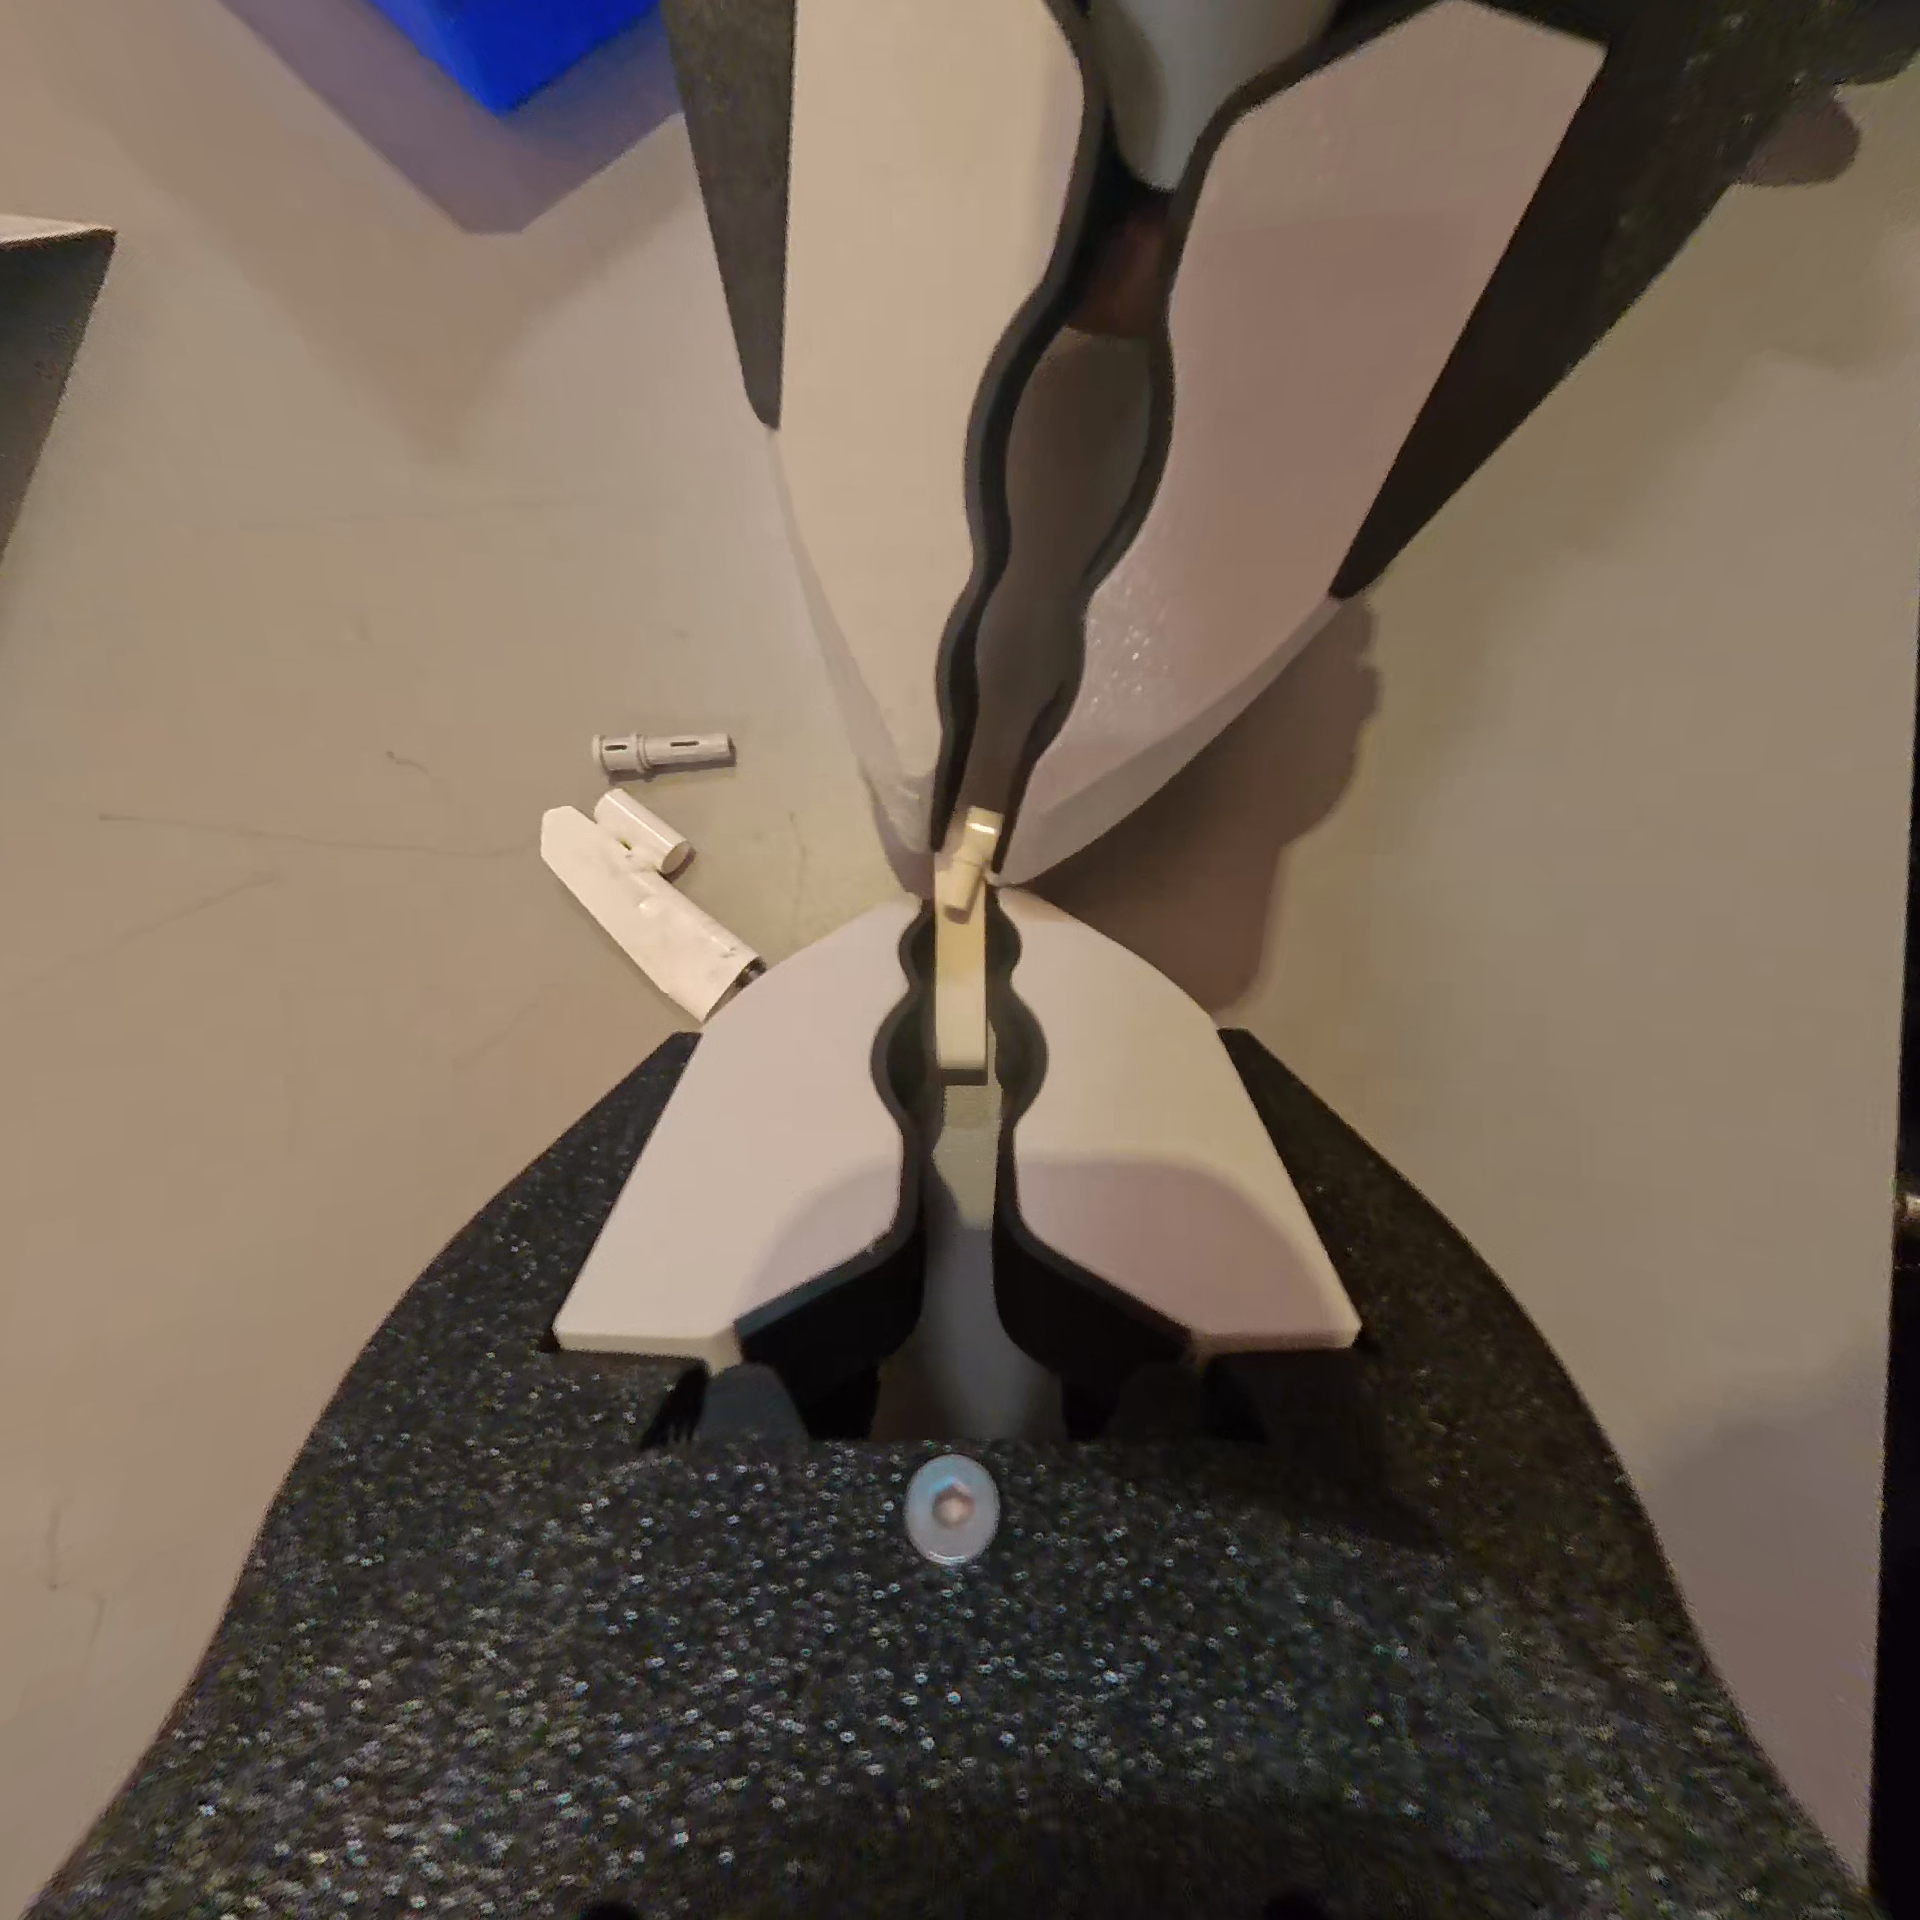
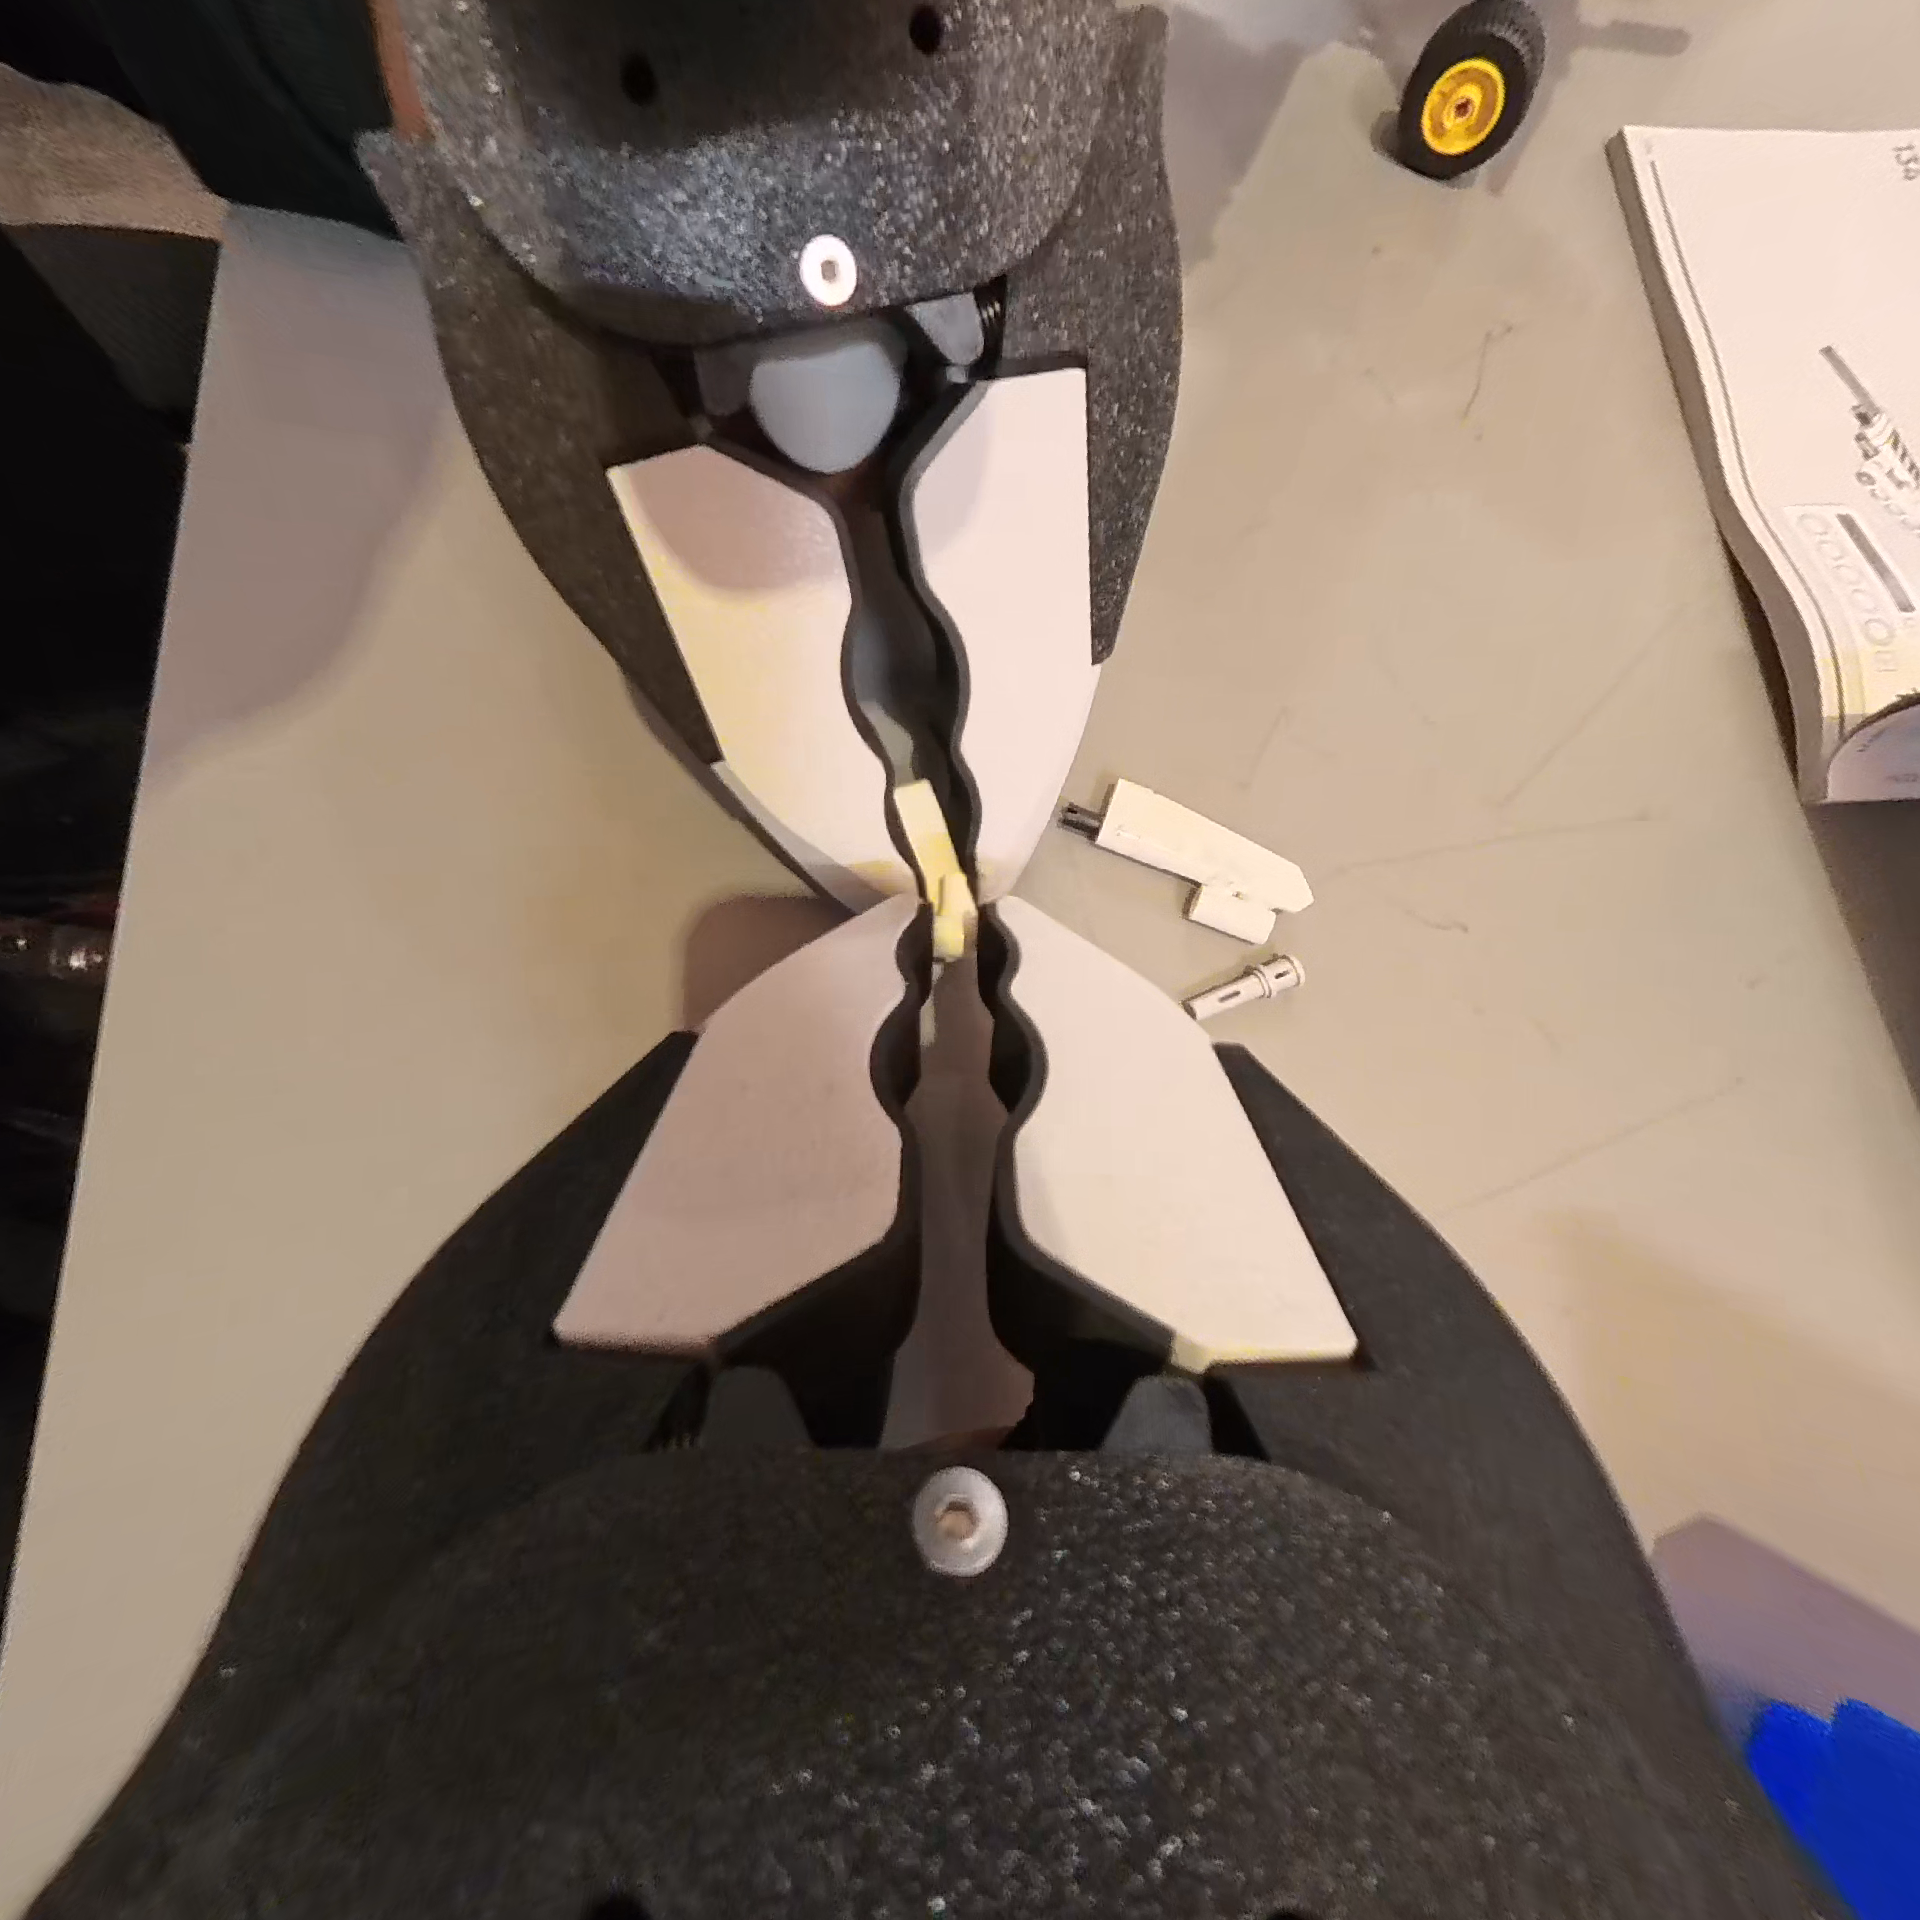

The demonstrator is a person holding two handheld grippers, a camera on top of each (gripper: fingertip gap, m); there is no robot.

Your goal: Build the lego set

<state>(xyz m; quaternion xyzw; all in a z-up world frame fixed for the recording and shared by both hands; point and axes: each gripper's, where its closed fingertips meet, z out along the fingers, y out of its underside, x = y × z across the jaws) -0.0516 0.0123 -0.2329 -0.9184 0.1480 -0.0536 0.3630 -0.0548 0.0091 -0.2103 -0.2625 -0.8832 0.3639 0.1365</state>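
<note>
Above the grey tabletop (image 1: pixel 312 623), my left hand-held gripper (image 1: pixel 961 925) and my right hand-held gripper (image 2: pixel 948 940) meet tip to tip, each narrowed to a slim gap. Both are clamped on one cream plastic beam (image 1: pixel 961 987), the left pressing its long flat end, the right pinching the end that carries a short cream peg (image 1: pixel 971 868). From the left gripper's tips, a white panel piece (image 1: pixel 644 914) lies on the tabletop at nine o'clock, just beside the left finger, with a light grey pin (image 1: pixel 665 753) near it at ten o'clock. Seen from the right gripper, an open instruction booklet (image 2: pixel 1766 416) rests well apart at two o'clock, and a black wheel with a yellow hub (image 2: pixel 1470 94) stands at one o'clock. A blue object (image 1: pixel 530 47) shows at eleven o'clock in the left view.
</note>
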